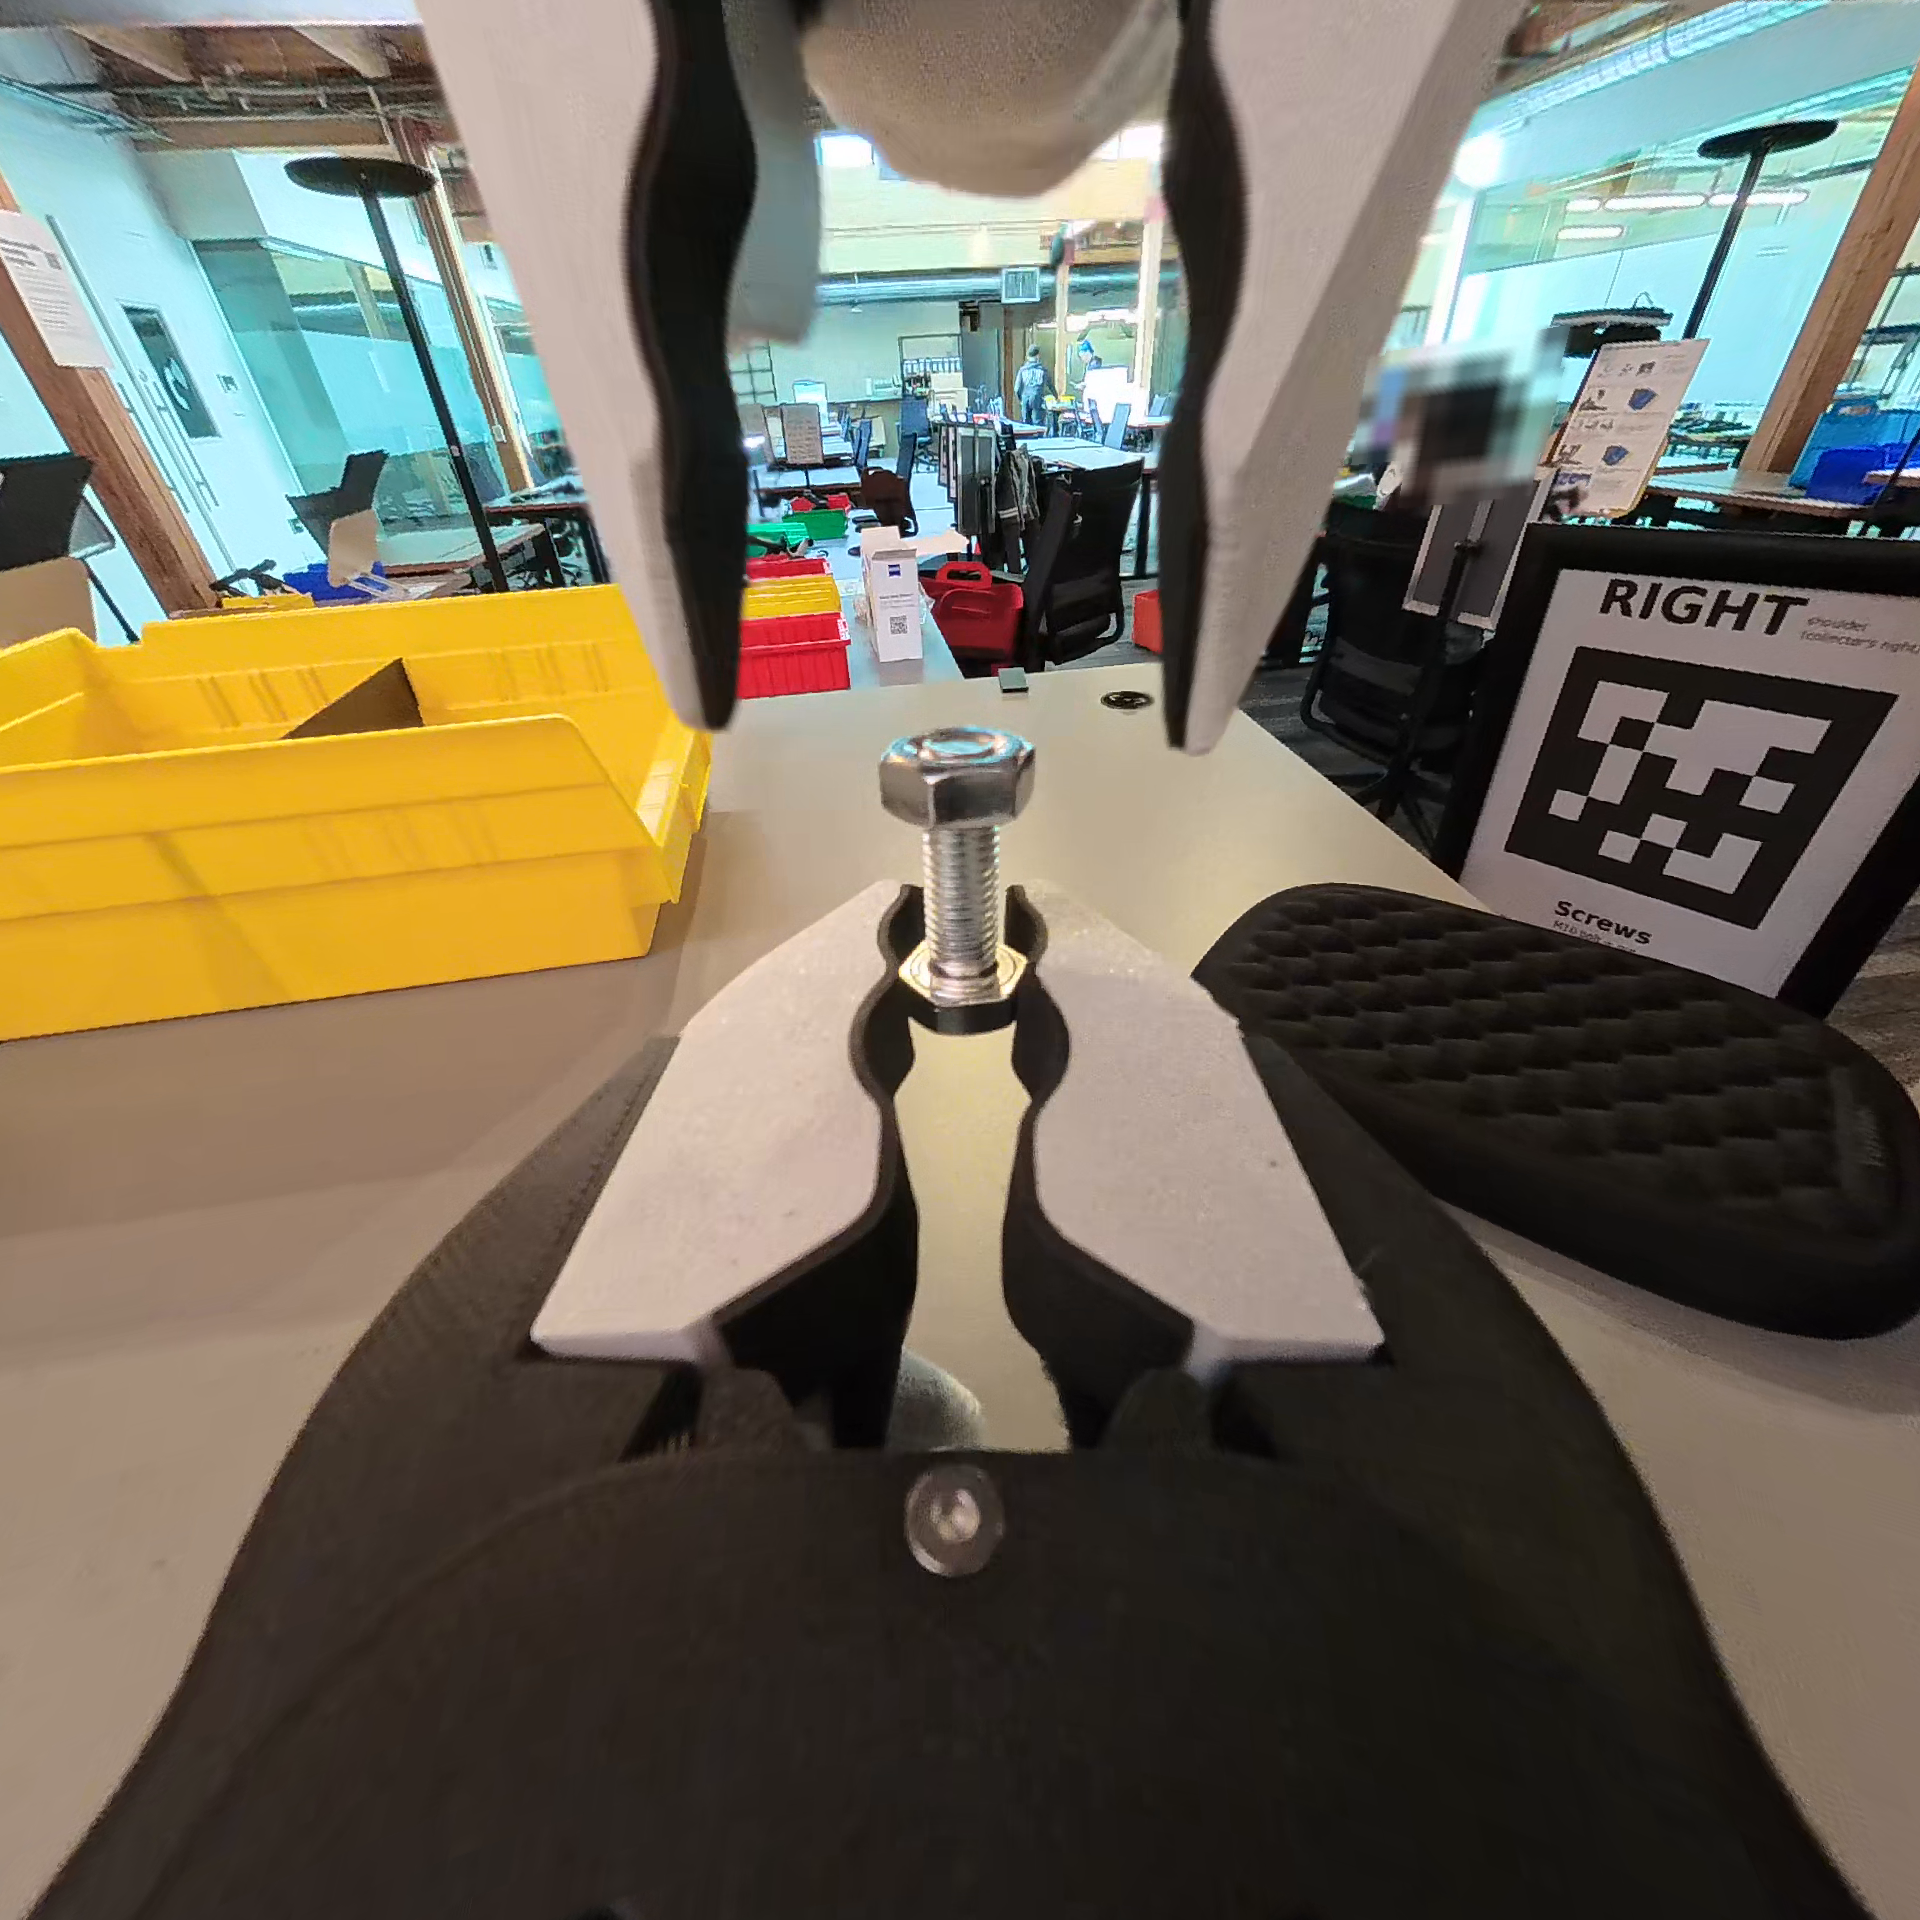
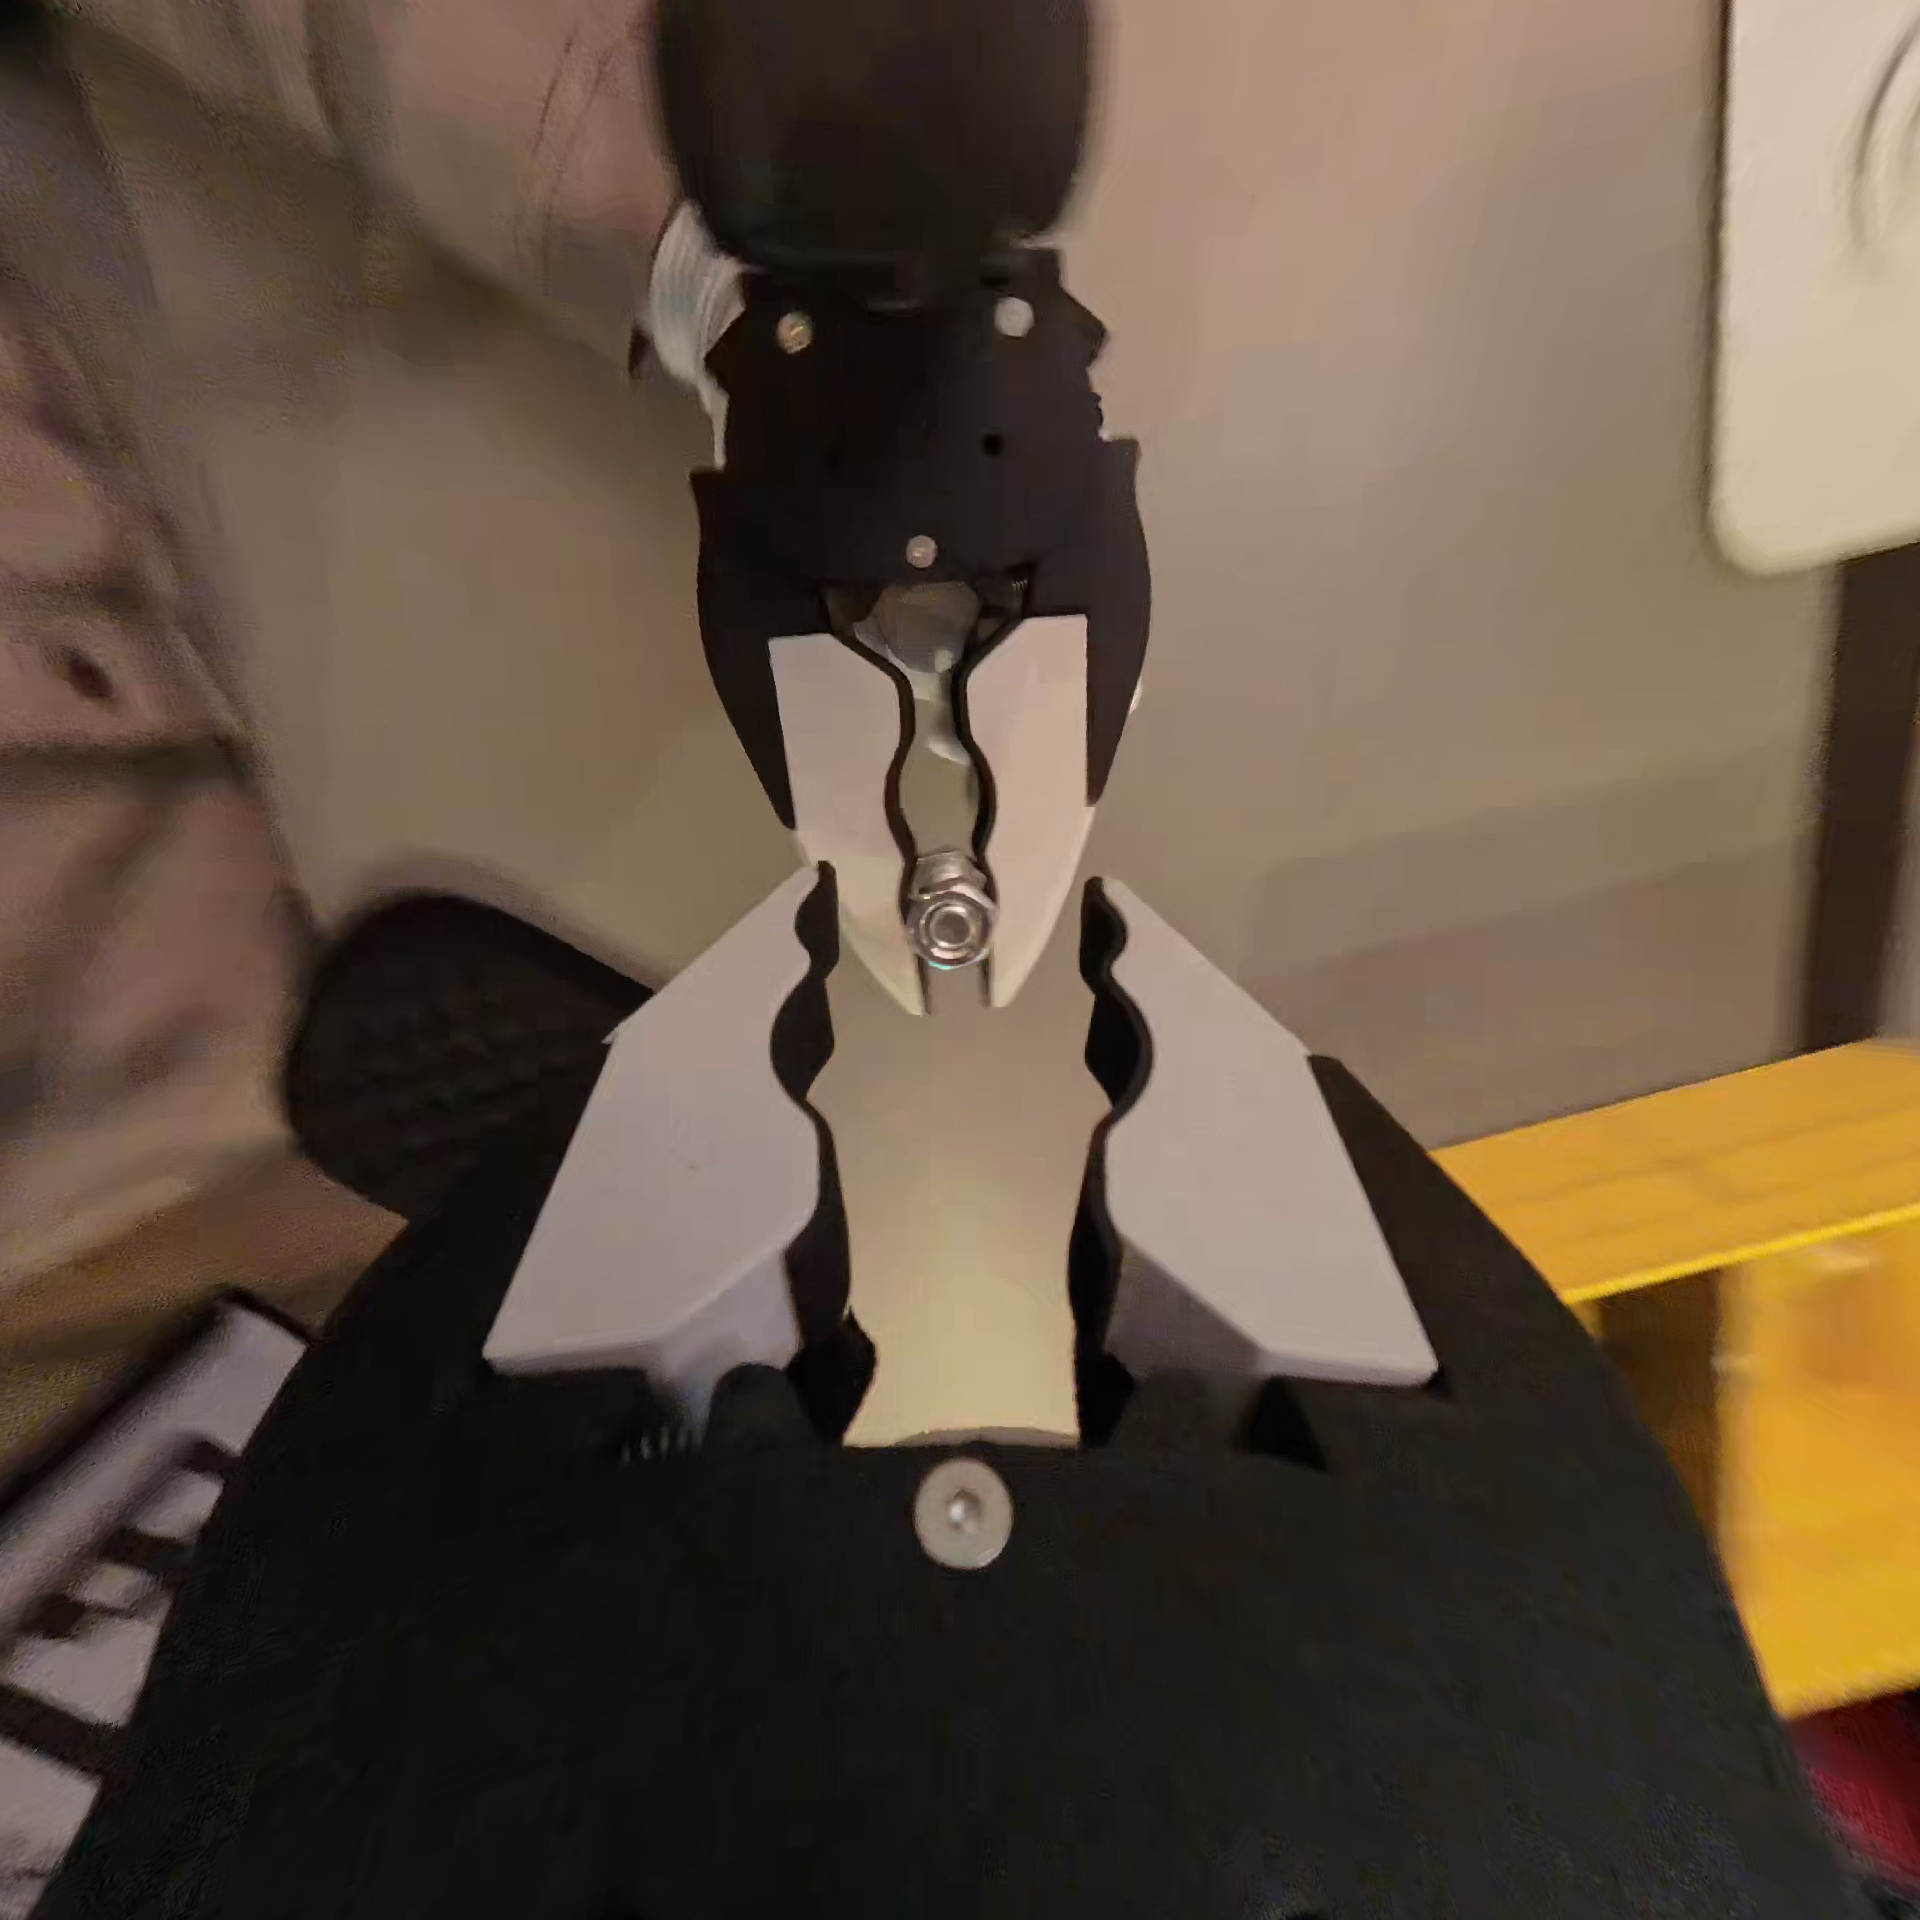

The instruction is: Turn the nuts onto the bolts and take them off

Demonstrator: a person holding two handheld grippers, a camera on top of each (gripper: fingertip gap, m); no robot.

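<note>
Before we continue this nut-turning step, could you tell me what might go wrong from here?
1. The left hand-held gripper clamps the bolt only by its lower hex end, at the fingertips; turning force up top might tilt or twist it loose.
2. The right hand-held gripper hangs open over the upper hex piece; closing off-centre could slip off its flats.
3. A freed piece could drop onto the table and roll.

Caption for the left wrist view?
Left tool clamps a nut on an upright bolt; the open right tool hovers above its head.
</note>
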